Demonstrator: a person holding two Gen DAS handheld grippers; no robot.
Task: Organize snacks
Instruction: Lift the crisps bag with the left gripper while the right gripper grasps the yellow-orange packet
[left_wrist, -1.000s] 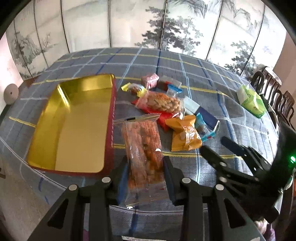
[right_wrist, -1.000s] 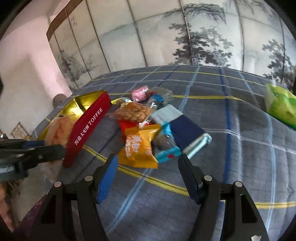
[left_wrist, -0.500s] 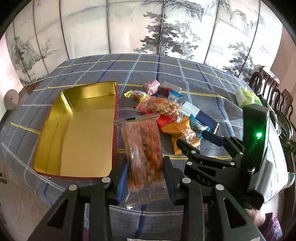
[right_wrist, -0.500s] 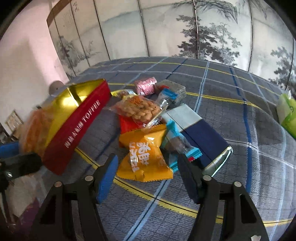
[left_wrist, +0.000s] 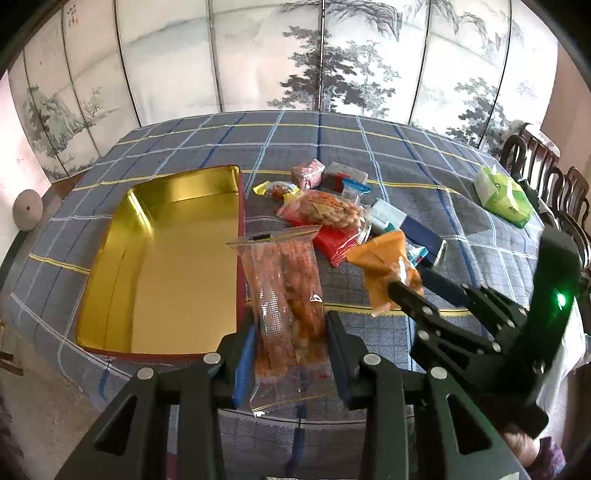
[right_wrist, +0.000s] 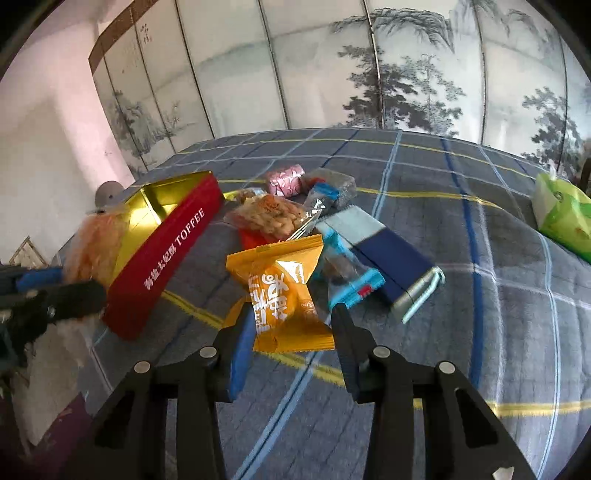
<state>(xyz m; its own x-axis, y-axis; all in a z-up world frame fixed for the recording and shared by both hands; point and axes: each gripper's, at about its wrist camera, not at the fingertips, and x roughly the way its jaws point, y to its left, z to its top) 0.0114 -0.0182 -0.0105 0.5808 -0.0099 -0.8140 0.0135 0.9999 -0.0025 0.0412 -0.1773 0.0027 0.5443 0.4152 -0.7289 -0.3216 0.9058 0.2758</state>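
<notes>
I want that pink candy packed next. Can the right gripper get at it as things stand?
Probably not yet: the right gripper is closing on the orange packet, and the pink candy lies beyond the snack pile.

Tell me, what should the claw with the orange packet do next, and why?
Probably carry the orange packet sideways over the gold tin. The right gripper is closing with the packet between its jaws, already off the cloth, and the tin has nothing in it. The left gripper holds its own clear bag.

A painted folding screen stands behind the checked tablecloth, with dark wooden chairs alongside.
</notes>
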